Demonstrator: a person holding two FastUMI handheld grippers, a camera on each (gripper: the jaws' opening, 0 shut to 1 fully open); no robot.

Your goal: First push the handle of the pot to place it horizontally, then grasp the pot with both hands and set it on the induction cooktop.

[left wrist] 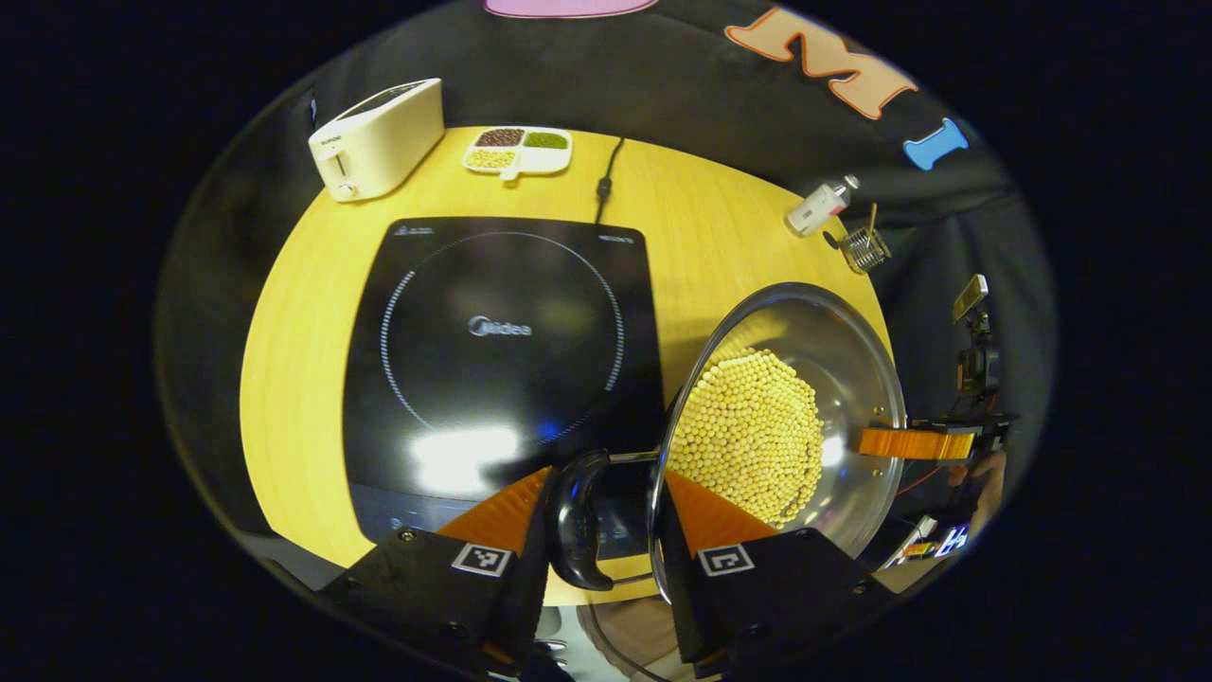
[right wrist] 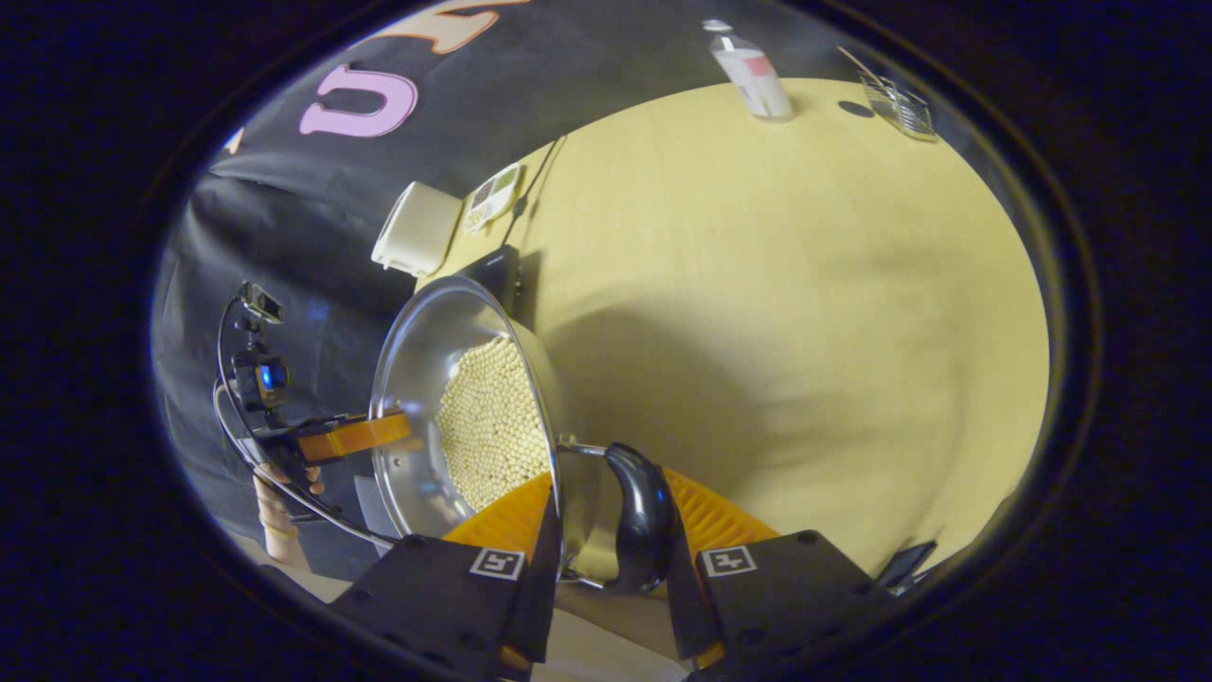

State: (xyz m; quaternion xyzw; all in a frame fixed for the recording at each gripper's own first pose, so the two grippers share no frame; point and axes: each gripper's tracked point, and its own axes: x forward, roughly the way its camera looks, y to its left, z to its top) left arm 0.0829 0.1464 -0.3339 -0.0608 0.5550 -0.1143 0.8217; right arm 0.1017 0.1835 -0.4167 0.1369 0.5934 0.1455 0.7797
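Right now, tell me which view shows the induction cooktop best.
The left gripper view: the induction cooktop lies nearly whole and face-on, just left of the pot. The right gripper view catches a dark corner behind the pot's rim.

I log a pot [left wrist: 833, 379] of polished metal with a glossy black plastic handle [left wrist: 576, 521] at lower centre, a glossy glass-like induction cooktop [left wrist: 502, 350], and a smooth matt wood-grain table [left wrist: 729, 227].

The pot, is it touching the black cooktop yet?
Cannot tell. In the left gripper view the pot, held at both handles, sits beside the induction cooktop with its rim overlapping that edge, so neither contact nor gap shows plainly.
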